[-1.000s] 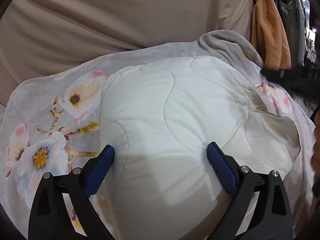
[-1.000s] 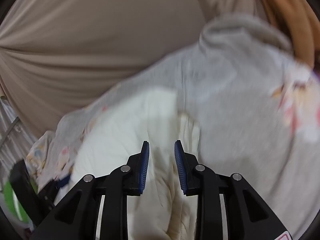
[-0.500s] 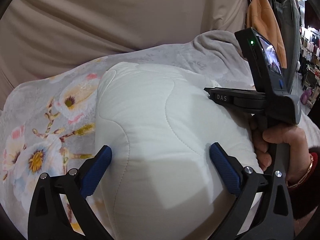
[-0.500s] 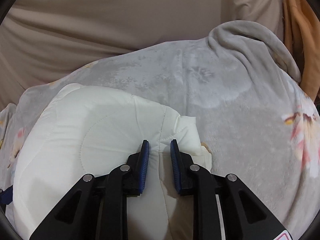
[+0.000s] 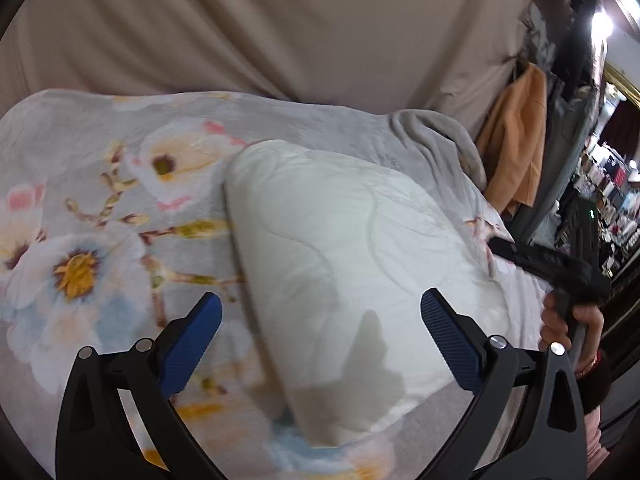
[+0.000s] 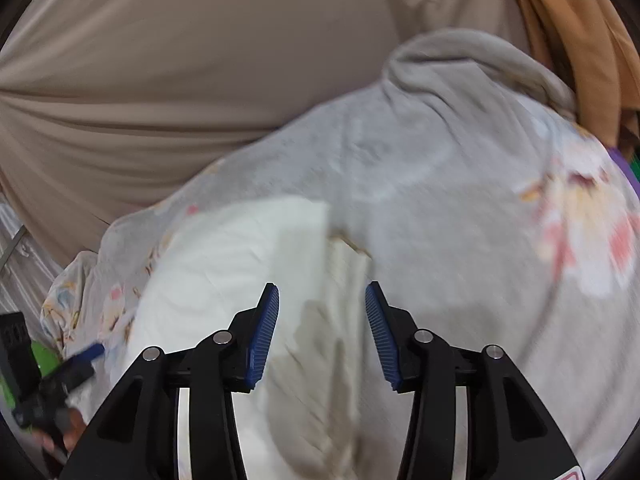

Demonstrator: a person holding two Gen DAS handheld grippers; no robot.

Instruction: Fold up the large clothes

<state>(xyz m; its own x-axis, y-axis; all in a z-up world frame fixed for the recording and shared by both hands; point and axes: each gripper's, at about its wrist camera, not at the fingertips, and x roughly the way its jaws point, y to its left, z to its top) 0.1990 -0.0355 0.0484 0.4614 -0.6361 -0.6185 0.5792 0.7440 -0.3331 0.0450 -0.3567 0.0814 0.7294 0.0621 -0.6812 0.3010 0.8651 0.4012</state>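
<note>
A folded white quilted garment (image 5: pixel 352 264) lies on a grey floral blanket (image 5: pixel 92 208). My left gripper (image 5: pixel 320 316) is open and empty above the garment's near left part. The garment also shows, blurred, in the right wrist view (image 6: pixel 240 264). My right gripper (image 6: pixel 322 320) is open and empty, just above the garment's right edge. The right gripper with the hand holding it shows at the right of the left wrist view (image 5: pixel 560 272). The left gripper shows at the lower left of the right wrist view (image 6: pixel 48 384).
A beige curtain (image 5: pixel 280 28) hangs behind the blanket. An orange garment (image 5: pixel 516 140) hangs at the back right, next to dark racks. The blanket's grey underside is bunched at the far right corner (image 6: pixel 460 76).
My right gripper has opened and let go of the garment's edge, and has drawn back to the right. My left gripper has pulled back and left, so more blanket shows.
</note>
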